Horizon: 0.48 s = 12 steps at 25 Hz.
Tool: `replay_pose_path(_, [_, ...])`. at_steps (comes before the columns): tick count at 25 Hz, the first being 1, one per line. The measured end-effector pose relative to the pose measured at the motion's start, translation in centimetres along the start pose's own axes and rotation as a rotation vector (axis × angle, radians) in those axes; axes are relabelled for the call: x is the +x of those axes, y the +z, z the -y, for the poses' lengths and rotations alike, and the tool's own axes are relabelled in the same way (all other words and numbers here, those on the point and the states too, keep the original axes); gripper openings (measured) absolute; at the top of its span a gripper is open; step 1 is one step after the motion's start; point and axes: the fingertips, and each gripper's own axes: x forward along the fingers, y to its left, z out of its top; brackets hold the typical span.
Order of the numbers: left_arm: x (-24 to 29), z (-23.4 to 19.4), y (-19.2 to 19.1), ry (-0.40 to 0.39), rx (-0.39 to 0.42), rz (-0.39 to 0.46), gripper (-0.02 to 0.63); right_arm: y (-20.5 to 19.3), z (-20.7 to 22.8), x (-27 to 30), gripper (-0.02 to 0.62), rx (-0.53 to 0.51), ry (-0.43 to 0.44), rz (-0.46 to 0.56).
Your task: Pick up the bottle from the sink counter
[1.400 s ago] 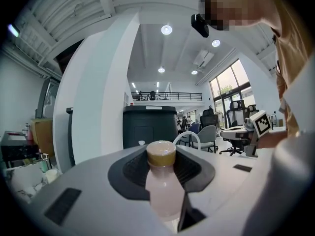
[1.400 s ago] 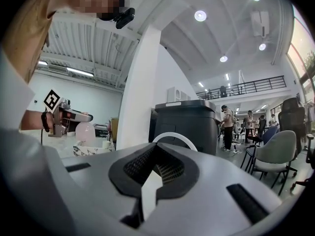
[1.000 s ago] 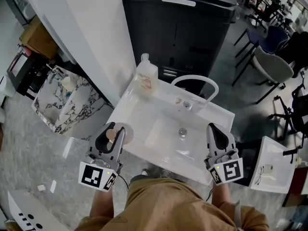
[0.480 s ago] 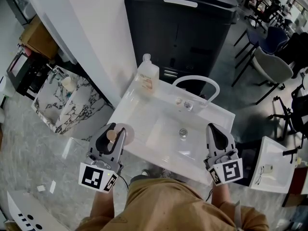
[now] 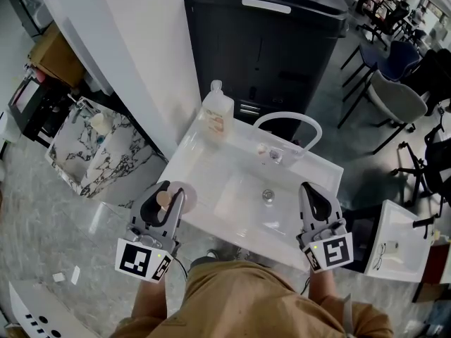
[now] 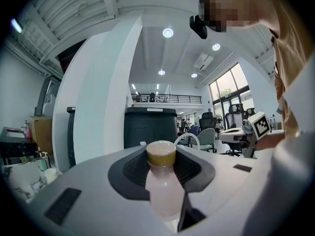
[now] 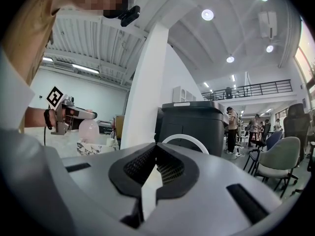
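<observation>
A small pale-pink bottle [image 6: 162, 188] with a tan cap [image 6: 161, 154] sits between the pads of my left gripper [image 6: 161, 147], which is shut on it and holds it level. In the head view the left gripper [image 5: 164, 197] and the bottle [image 5: 180, 193] hang over the front left corner of the white sink counter [image 5: 197, 146]. My right gripper [image 5: 311, 197] is at the counter's front right edge. In the right gripper view it [image 7: 156, 147] is shut with nothing between its pads, and the bottle [image 7: 89, 130] shows far off at the left.
A clear soap bottle [image 5: 217, 111] stands at the counter's back left corner. A white arched tap [image 5: 287, 124] rises behind the basin [image 5: 243, 199]. A black bin [image 5: 261, 41] stands behind, a marbled box [image 5: 99, 150] at the left, and chairs [image 5: 398, 94] at the right.
My right gripper has edged slightly left. The left gripper and the bottle in it have kept still.
</observation>
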Motion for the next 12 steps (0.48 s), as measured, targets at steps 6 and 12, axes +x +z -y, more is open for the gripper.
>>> replay_pose_path(6, [0.07, -0.09, 0.12, -0.010, 0.000, 0.003, 0.123, 0.17, -0.07, -0.02, 0.003, 0.000, -0.008, 0.001])
replay_pose_path(12, [-0.04, -0.24, 0.06, -0.020, -0.004, 0.007, 0.123, 0.38, -0.52, 0.03, 0.003, -0.004, -0.012, 0.002])
